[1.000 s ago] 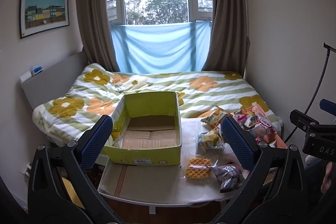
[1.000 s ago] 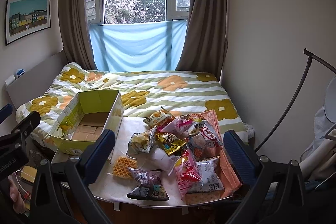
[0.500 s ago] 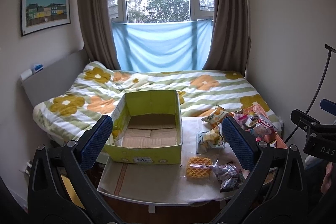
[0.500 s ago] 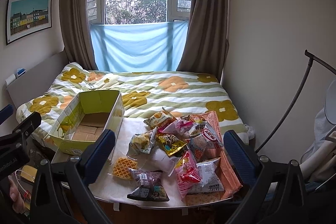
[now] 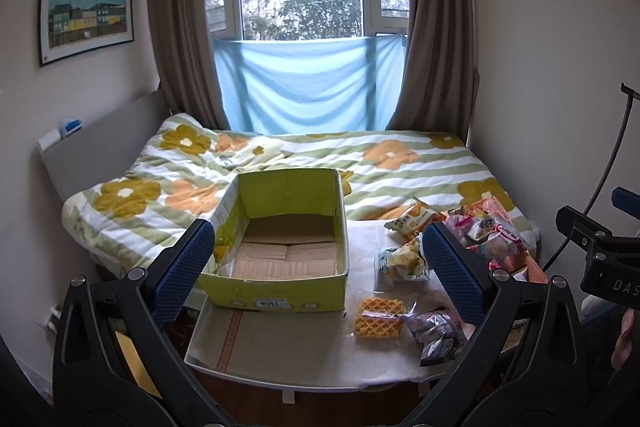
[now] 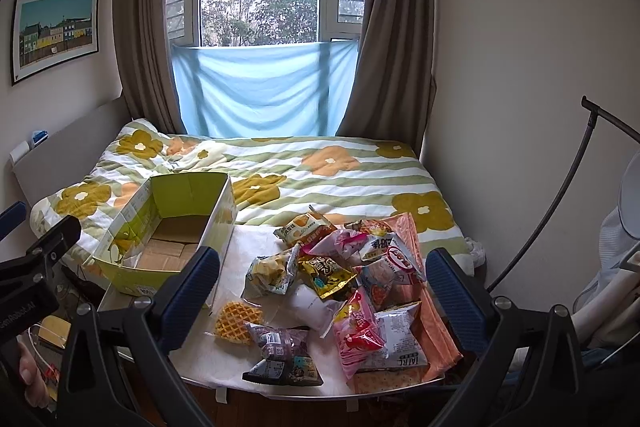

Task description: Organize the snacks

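An empty yellow-green cardboard box (image 5: 280, 291) (image 6: 132, 279) stands on the left of a small white table (image 5: 304, 351) (image 6: 224, 359). To its right lie several snack packs: a waffle (image 5: 378, 317) (image 6: 237, 321), a dark pack (image 5: 436, 333) (image 6: 286, 357), a pale chip bag (image 5: 398, 263) (image 6: 270, 269) and a pile of coloured bags (image 6: 372, 279). My left gripper (image 5: 320, 267) is open and empty, held back above the table's near edge. My right gripper (image 6: 324, 283) is open and empty, held back in front of the snack pile.
A bed with a flowered quilt (image 5: 360, 163) (image 6: 320, 175) lies right behind the table. Walls close in on both sides. A black stand (image 6: 592, 163) and a white fan (image 6: 628, 203) are at the right. An orange cloth (image 6: 436, 331) lies under the right-hand snacks.
Both views have shifted only slightly; the box and snacks lie as before and both grippers stay open.
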